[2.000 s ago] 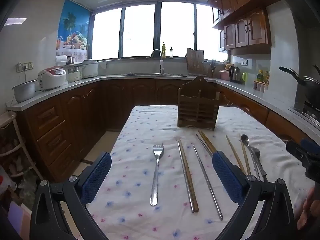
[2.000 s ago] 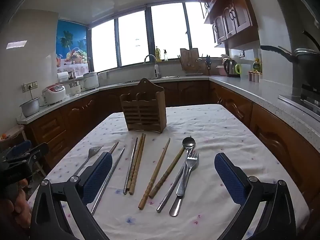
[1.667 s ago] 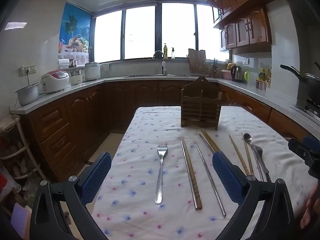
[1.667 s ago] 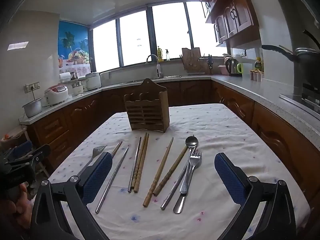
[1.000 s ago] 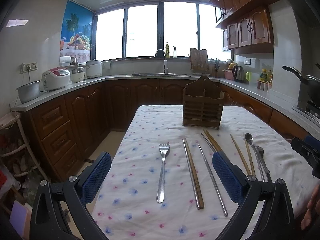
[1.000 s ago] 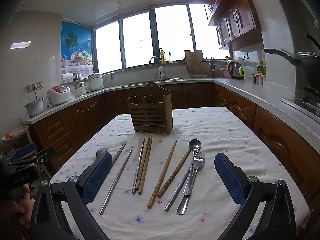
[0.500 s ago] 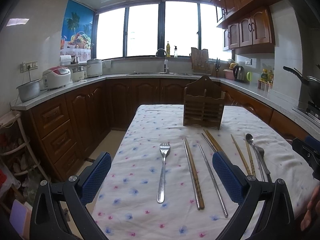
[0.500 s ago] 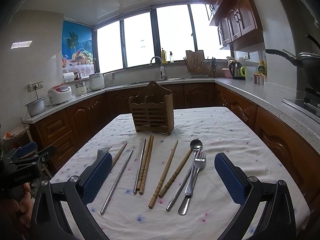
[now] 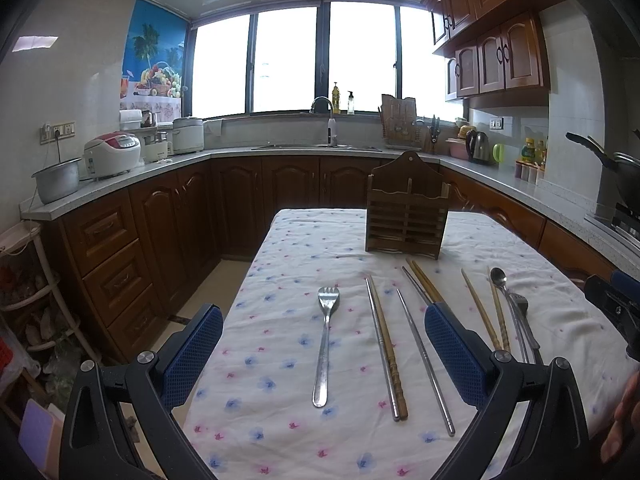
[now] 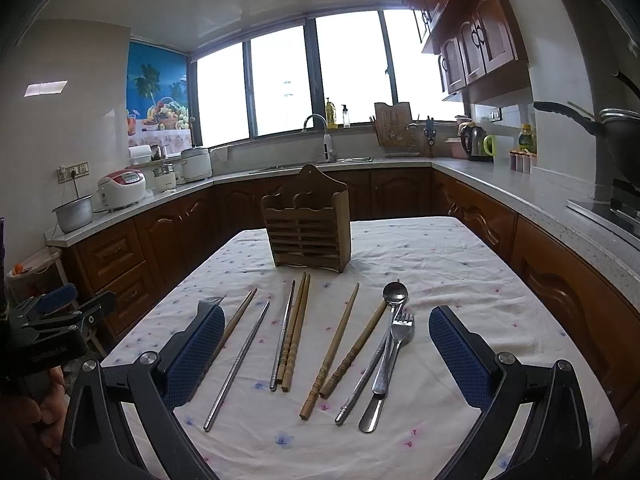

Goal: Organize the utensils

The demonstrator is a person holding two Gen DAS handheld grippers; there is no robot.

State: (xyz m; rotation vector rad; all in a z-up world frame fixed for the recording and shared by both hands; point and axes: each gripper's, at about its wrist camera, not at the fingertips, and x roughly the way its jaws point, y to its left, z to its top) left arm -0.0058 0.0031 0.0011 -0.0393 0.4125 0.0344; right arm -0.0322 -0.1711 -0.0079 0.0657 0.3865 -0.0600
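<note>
Nothing is picked up yet, and the risks, as I judge them, lie in how tightly the utensils sit. My left hand-held gripper (image 9: 324,344) hangs wide and empty over the lone fork (image 9: 325,344) at lower centre of the left view; that fork lies flat on the cloth, so my pads could skid off the thin handle or bunch the fabric instead of lifting it. My right hand-held gripper (image 10: 320,344) is also wide and empty, low in the right view, above the spoon (image 10: 374,350) and the second fork (image 10: 386,364). Those two overlap, their handles crossing, so closing on one could drag the other along or flick it off the near edge of the counter (image 10: 460,248). The wooden chopsticks (image 10: 296,326) touch a steel one (image 10: 282,332) at centre, so I might pinch a mixed pair.

The holder (image 10: 308,236) stands upright at centre of the right view, beyond the tips of the utensils, a slatted wooden box with a peaked back; it looks light, and a slanted insert could tip or push it. Its compartments look empty from here, though I cannot see down into them. Another steel chopstick (image 10: 238,362) and two more wooden ones (image 10: 340,342) fan out across the flowered cloth, tips pointing toward the holder.
</note>
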